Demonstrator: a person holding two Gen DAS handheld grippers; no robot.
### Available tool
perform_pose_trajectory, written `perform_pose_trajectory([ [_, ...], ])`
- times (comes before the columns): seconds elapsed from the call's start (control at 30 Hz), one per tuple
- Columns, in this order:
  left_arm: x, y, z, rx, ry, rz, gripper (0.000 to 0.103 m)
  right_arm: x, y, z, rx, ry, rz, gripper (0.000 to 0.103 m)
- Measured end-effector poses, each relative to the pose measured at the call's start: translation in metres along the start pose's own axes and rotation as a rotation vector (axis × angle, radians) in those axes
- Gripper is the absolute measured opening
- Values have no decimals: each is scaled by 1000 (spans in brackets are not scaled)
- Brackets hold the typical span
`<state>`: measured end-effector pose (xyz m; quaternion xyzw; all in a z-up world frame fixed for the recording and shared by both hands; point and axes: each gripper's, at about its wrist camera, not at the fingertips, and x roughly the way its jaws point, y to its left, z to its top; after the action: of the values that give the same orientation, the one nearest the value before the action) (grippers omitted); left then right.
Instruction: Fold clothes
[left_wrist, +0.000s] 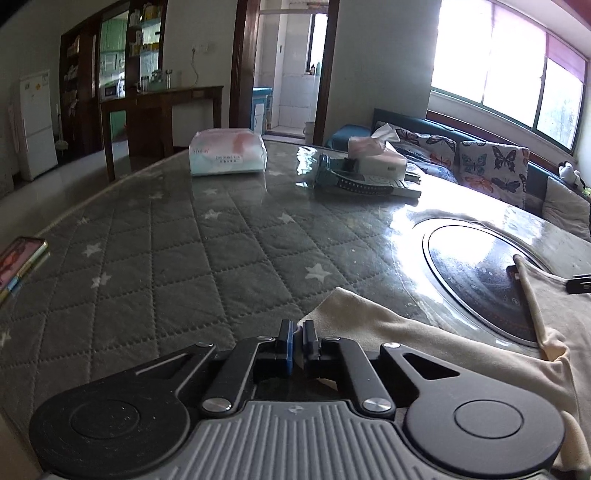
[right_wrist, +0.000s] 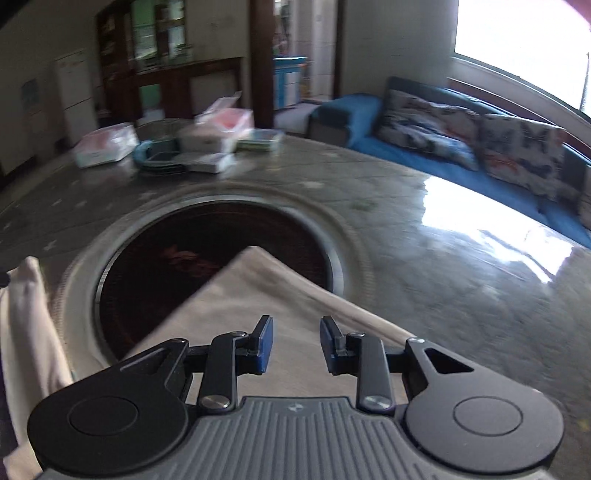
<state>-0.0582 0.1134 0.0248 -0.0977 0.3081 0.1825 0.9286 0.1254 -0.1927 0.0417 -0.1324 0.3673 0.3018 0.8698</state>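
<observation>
My left tongs (left_wrist: 298, 341) pinch the cream garment's (left_wrist: 461, 350) edge thinly, right tongs (right_wrist: 296, 345) gaping empty; it may slip.

The table (left_wrist: 177, 258) carries a grey quilted cover with white stars under a glossy clear sheet, and a dark round inset plate (left_wrist: 476, 280) sits ahead and right of the left gripper (left_wrist: 297, 334). A cream garment (left_wrist: 461, 354) lies on it just right of that gripper, its edge draped over the plate. Far ahead rest 1 wrapped tissue pack (left_wrist: 227, 151) and 1 open tissue box (left_wrist: 376, 153) on a teal tray (left_wrist: 351, 182). A phone (left_wrist: 20, 264) lies far left.
</observation>
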Motion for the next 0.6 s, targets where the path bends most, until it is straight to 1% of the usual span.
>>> perform_pose_trajectory([
  [0.07, 2, 1, 3, 8, -4, 9, 5, 13, 13, 6, -24, 10, 30, 28],
  [0.17, 4, 3, 8, 19, -10, 17, 5, 29, 25, 11, -39, 22, 51, 28],
  [0.3, 9, 1, 17, 66, -37, 40, 5, 43, 30, 16, -41, 13, 48, 28],
  [0.37, 15, 1, 21, 76, -38, 57, 5, 47, 31, 19, -39, 2, 42, 28],
  [0.43, 23, 3, 24, 69, -25, 70, 5, 50, 33, 21, -50, -5, 36, 28],
  [0.5, 26, 5, 27, 45, -9, 58, 6, 50, 34, 23, -60, -9, 31, 28],
  [0.6, 20, 9, 29, 11, -15, 42, 11, 38, 34, 23, -61, -19, 30, 28],
])
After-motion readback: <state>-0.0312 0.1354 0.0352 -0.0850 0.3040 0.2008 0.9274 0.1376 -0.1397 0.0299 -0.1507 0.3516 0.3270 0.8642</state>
